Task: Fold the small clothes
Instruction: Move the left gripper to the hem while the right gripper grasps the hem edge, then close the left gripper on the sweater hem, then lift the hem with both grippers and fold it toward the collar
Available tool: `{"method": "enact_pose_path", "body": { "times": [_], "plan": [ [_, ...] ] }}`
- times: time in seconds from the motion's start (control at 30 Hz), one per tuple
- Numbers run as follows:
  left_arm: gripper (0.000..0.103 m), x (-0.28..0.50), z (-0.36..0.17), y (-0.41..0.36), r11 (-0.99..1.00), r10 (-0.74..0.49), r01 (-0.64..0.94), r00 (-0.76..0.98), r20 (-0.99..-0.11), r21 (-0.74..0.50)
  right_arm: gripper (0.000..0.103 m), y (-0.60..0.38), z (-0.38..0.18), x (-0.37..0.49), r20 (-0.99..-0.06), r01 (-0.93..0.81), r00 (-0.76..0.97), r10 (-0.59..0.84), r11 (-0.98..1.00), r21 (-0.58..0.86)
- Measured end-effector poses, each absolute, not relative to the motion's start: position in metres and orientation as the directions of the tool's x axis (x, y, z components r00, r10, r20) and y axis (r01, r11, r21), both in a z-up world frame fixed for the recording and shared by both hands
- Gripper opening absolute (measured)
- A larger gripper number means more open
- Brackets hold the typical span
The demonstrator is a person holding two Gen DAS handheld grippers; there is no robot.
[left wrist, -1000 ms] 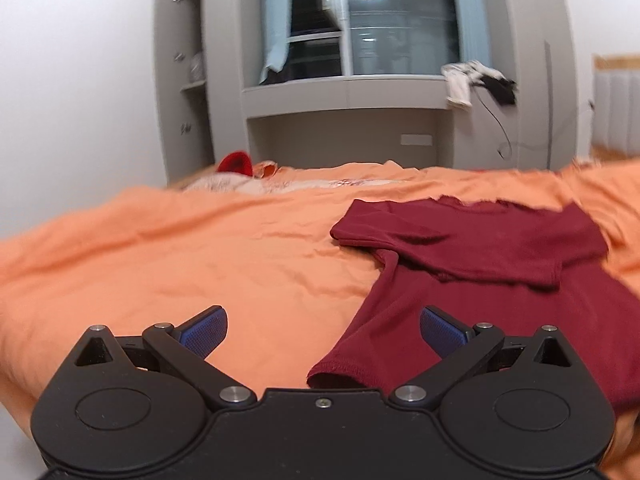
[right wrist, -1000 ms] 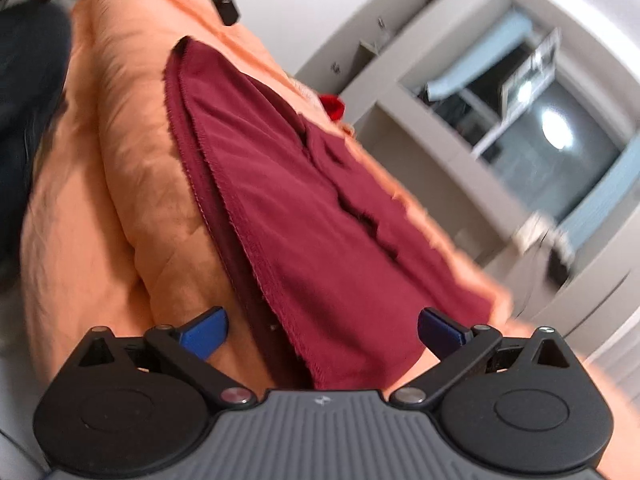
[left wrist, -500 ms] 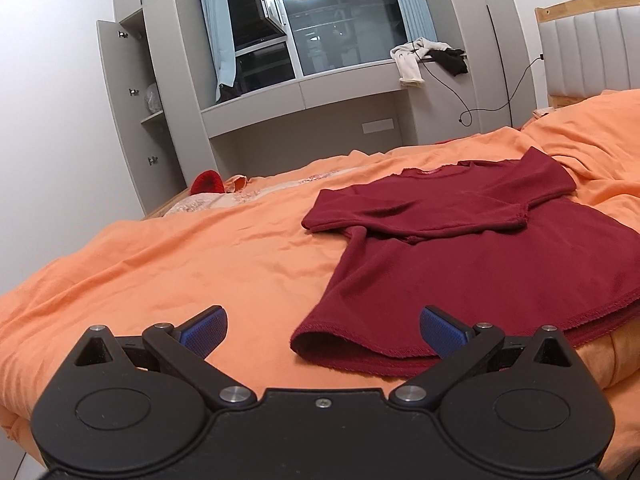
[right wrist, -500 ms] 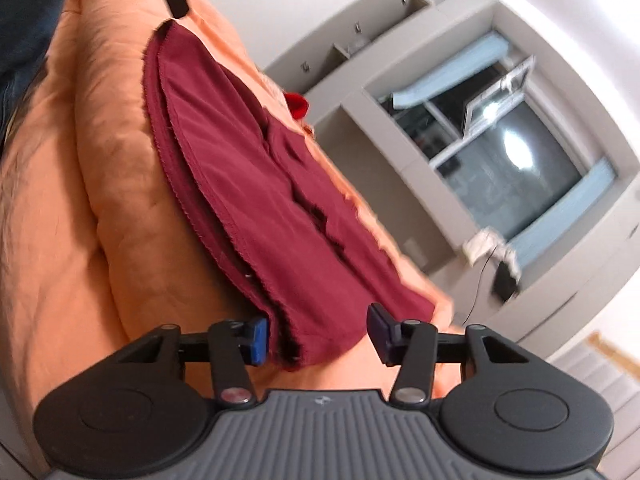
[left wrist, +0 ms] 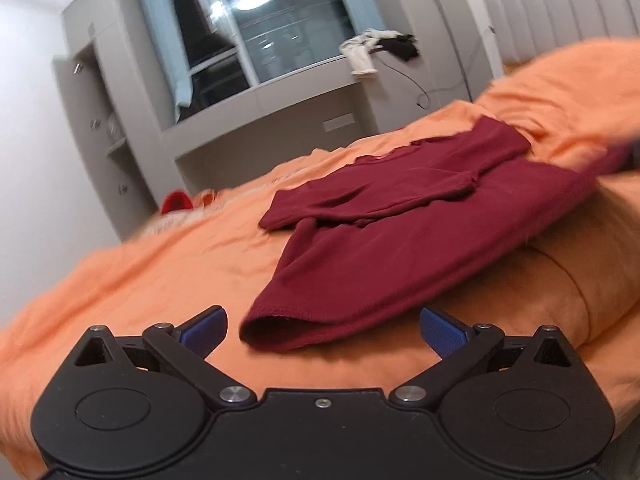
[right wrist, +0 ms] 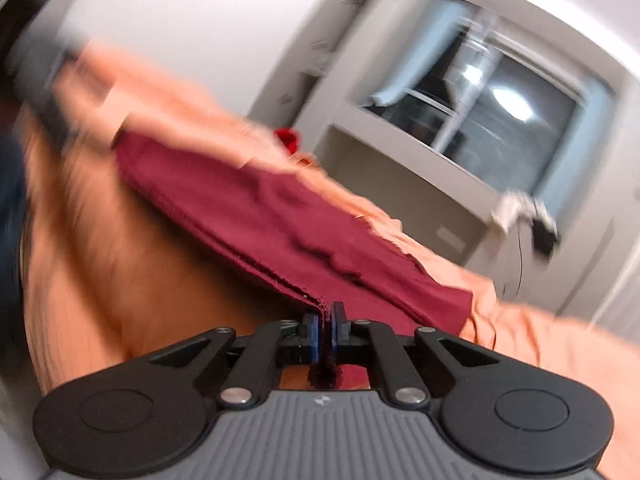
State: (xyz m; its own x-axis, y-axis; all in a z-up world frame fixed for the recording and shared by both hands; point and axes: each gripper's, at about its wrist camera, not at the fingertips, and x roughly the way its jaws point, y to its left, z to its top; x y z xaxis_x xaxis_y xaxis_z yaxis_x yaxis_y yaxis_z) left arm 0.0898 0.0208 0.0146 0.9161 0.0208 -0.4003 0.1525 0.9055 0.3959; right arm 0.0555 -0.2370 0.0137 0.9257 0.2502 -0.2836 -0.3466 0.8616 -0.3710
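shirt: dark red shirt lying on the orange bedspread, sleeve folded across the chest, hem running along the bed's near edge
right gripper: jaws just snapped together, clamped on the shirt's hem corner, bit of fabric poking out behind the pads
left gripper: jaws wide apart, other hem corner sits just ahead between them, not touching
room: loads of bare bedspread left of the shirt; grey window unit well behind

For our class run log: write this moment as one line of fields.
left gripper: open, at shirt corner | right gripper: shut on maroon shirt hem | surface: orange bedcover
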Motion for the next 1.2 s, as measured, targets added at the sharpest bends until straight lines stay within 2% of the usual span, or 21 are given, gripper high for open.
{"method": "enact_pose_path", "body": {
  "times": [0.1, 0.17, 0.3, 0.67, 0.77, 0.83, 0.87, 0.93, 0.97, 1.03, 1.2],
  "plan": [
    [0.102, 0.1, 0.004, -0.003, 0.842, 0.064, 0.151, 0.926, -0.373, 0.518, 0.005, -0.27, 0.033, 0.062, -0.281, -0.312, 0.927, 0.247, 0.925, -0.216],
    [0.102, 0.105, -0.001, -0.013, 0.816, 0.055, 0.174, 0.926, -0.374, 0.551, 0.005, -0.286, 0.036, 0.065, -0.295, -0.296, 0.924, 0.241, 0.942, -0.16],
    [0.102, 0.116, -0.011, -0.028, 0.783, 0.04, 0.228, 0.911, -0.411, 0.579, 0.005, -0.295, 0.028, 0.057, -0.323, -0.316, 0.912, 0.253, 0.935, -0.16],
    [0.1, 0.13, -0.014, -0.012, 0.72, 0.08, 0.248, 0.898, -0.432, 0.649, 0.005, -0.293, 0.026, 0.064, -0.299, -0.304, 0.921, 0.248, 0.94, -0.157],
    [0.087, 0.133, -0.016, -0.013, 0.693, 0.073, 0.275, 0.893, -0.445, 0.666, 0.005, -0.293, 0.028, 0.068, -0.288, -0.3, 0.925, 0.247, 0.941, -0.155],
    [0.067, 0.135, -0.019, -0.016, 0.671, 0.081, 0.278, 0.894, -0.441, 0.687, 0.005, -0.294, 0.029, 0.069, -0.282, -0.297, 0.927, 0.246, 0.943, -0.153],
    [0.061, 0.135, -0.02, -0.017, 0.667, 0.087, 0.277, 0.893, -0.441, 0.692, 0.005, -0.294, 0.03, 0.068, -0.28, -0.295, 0.928, 0.245, 0.943, -0.152],
    [0.035, 0.137, -0.022, -0.016, 0.667, 0.096, 0.279, 0.888, -0.45, 0.691, 0.006, -0.295, 0.028, 0.067, -0.285, -0.294, 0.927, 0.243, 0.944, -0.152],
    [0.03, 0.139, -0.022, -0.015, 0.669, 0.101, 0.279, 0.884, -0.456, 0.689, 0.006, -0.296, 0.028, 0.067, -0.29, -0.294, 0.926, 0.242, 0.944, -0.151],
    [0.01, 0.142, -0.02, -0.014, 0.681, 0.11, 0.267, 0.883, -0.455, 0.682, 0.006, -0.296, 0.025, 0.068, -0.301, -0.296, 0.923, 0.241, 0.943, -0.152],
    [0.005, 0.135, -0.005, -0.008, 0.729, 0.127, 0.153, 0.927, -0.352, 0.667, 0.006, -0.287, 0.018, 0.066, -0.328, -0.31, 0.914, 0.239, 0.933, -0.184]
  ]
}}
